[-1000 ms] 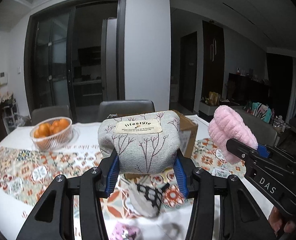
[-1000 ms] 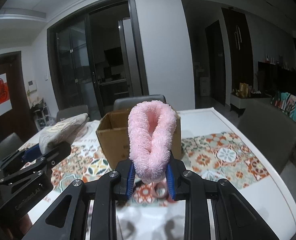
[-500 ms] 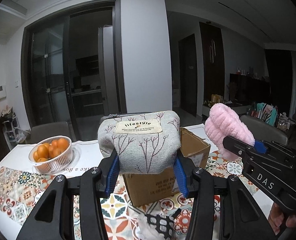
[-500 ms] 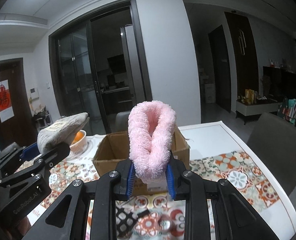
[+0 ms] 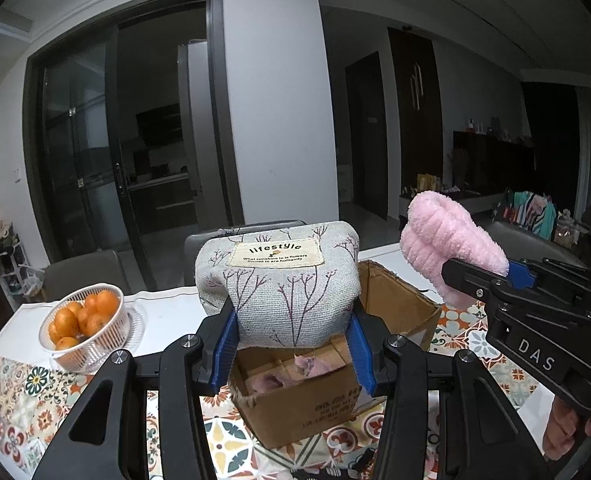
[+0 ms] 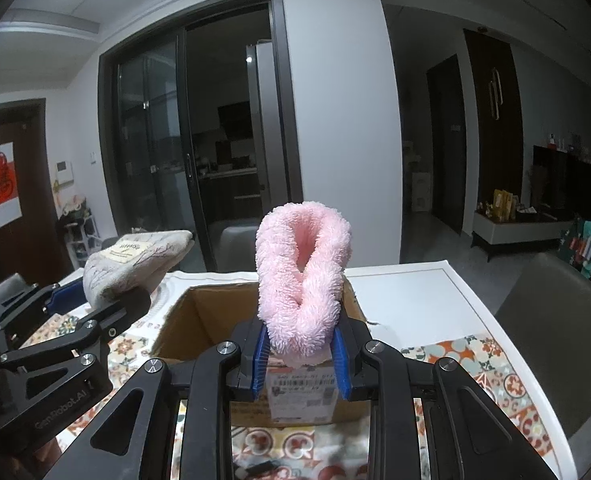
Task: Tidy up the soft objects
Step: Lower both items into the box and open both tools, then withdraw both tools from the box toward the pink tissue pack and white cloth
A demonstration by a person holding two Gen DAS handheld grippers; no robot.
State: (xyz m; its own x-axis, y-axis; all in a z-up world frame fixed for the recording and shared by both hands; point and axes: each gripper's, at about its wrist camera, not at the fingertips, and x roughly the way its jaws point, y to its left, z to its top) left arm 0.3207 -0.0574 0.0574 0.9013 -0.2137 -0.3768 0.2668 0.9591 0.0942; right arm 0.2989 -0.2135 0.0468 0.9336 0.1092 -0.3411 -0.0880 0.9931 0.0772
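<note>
My left gripper [image 5: 293, 340] is shut on a grey fabric pouch [image 5: 279, 284] printed with twigs and a "lifestyle" label, held above the near edge of an open cardboard box [image 5: 315, 404]. Pinkish soft items [image 5: 295, 372] lie inside the box. My right gripper [image 6: 300, 354] is shut on a fluffy pink headband [image 6: 303, 276], folded and standing upright in front of the same box [image 6: 199, 320]. In the left wrist view the right gripper [image 5: 491, 276] with the headband [image 5: 447, 248] hangs right of the box. In the right wrist view the left gripper [image 6: 95, 300] with the pouch [image 6: 135, 260] is at the left.
A white basket of oranges [image 5: 83, 324] stands on the table at the left. The table [image 6: 415, 292] is white with a patterned runner [image 6: 491, 376]. Grey chairs [image 6: 555, 336] stand around it. A black patterned item [image 5: 327, 472] lies near the front edge.
Both grippers have moved forward toward the box with their loads and risen a little. The box now sits right below and behind the pouch, and its inside shows.
</note>
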